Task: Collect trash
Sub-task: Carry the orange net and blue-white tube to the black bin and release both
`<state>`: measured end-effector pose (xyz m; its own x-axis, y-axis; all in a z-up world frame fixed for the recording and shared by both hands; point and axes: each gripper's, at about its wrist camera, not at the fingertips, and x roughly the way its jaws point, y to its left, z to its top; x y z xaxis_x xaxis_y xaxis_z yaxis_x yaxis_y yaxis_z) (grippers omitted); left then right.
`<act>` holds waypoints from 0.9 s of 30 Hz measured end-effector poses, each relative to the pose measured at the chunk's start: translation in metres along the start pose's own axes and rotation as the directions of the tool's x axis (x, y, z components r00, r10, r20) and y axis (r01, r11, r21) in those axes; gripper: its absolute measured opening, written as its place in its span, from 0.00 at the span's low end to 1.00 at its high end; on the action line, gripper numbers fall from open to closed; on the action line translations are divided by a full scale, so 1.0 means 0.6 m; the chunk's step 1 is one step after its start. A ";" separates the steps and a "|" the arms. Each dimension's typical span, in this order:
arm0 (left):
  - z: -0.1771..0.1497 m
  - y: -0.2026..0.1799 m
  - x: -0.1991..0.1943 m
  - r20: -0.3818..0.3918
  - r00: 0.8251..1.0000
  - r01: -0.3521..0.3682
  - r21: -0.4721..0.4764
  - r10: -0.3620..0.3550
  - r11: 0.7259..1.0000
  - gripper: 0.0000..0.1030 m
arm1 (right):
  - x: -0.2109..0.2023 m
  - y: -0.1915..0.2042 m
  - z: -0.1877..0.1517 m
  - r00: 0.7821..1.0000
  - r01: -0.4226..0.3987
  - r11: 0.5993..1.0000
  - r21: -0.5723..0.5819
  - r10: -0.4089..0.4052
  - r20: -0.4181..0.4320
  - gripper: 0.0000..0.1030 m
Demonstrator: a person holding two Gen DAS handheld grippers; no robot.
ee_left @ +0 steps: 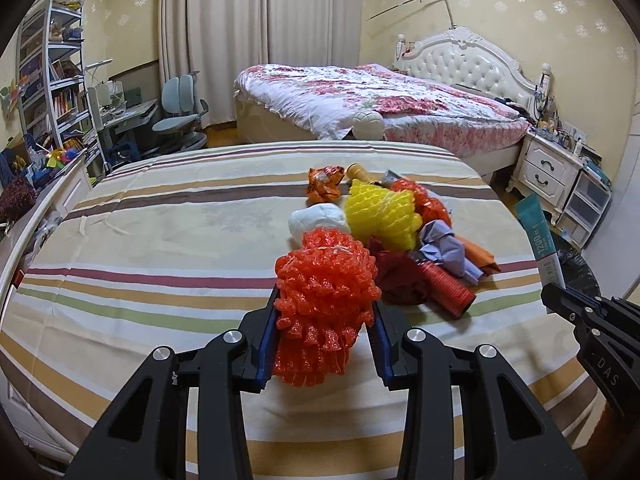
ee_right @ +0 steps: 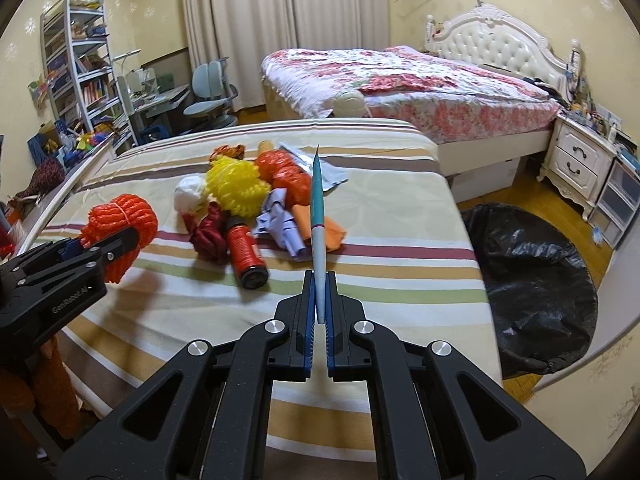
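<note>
Gripping trash in both tongs
Left gripper point(ee_left: 326, 312) pinching orange foam net point(ee_left: 326, 280); right gripper point(ee_right: 319, 300) clamping flattened teal tube point(ee_right: 318, 216); risking thin tube slipping before reaching black bag point(ee_right: 532, 280).

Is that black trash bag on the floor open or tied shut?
Open. In the right wrist view the black trash bag lies spread wide beside the striped bed, its mouth gaping upward. What is inside cannot be made out.
</note>
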<state>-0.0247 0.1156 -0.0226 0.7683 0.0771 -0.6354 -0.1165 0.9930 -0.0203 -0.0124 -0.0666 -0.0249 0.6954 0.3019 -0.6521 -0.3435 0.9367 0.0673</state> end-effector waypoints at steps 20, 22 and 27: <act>0.068 -0.256 0.057 0.043 0.975 0.205 0.199 -0.217 0.958 0.38 | 0.001 -0.240 0.010 0.962 0.261 0.947 0.186 -0.271 0.026 0.05; 0.074 -0.284 0.072 0.039 0.973 0.214 0.212 -0.228 0.953 0.38 | 0.007 -0.262 0.011 0.959 0.275 0.941 0.199 -0.284 0.017 0.05; 0.085 -0.347 0.109 0.018 0.967 0.242 0.245 -0.253 0.939 0.38 | 0.025 -0.309 0.013 0.950 0.303 0.926 0.225 -0.311 0.001 0.05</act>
<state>0.0818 -0.0817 -0.0206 0.7836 -0.1755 -0.5959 0.2302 0.9730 0.0162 0.0666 -0.2343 -0.0410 0.7682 -0.0041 -0.6402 0.0345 0.9988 0.0350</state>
